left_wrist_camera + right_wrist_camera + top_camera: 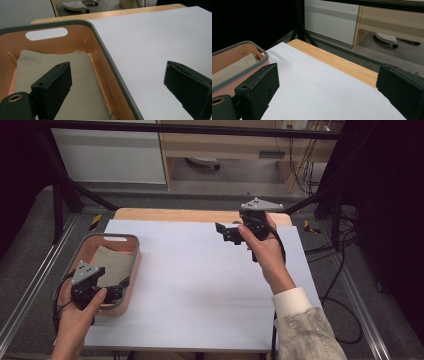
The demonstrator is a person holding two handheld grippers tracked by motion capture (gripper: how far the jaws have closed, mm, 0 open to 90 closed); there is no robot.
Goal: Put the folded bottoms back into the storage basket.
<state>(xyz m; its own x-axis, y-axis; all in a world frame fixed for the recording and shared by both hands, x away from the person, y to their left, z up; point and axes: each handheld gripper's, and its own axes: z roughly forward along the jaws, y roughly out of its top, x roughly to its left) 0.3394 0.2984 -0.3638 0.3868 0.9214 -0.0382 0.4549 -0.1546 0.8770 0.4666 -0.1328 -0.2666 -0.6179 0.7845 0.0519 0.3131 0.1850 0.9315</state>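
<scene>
Left claw (pixel 117 87) wide open, empty, straddling basket (pixel 105 47) rim above folded cloth (pixel 82 82). Right claw (pixel 226 232) wide open, empty, over table (pixel 200 285).

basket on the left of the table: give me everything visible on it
The peach-coloured plastic basket with a grey rim is a rounded rectangular tub sitting upright at the left edge of the white sheet covering the table. An oblong handle slot is cut through its far wall. A folded beige cloth lies flat on its floor, covering most of it. The left gripper hangs open over the near right corner, one jaw above the cloth, one outside the wall; contact cannot be told.
</scene>
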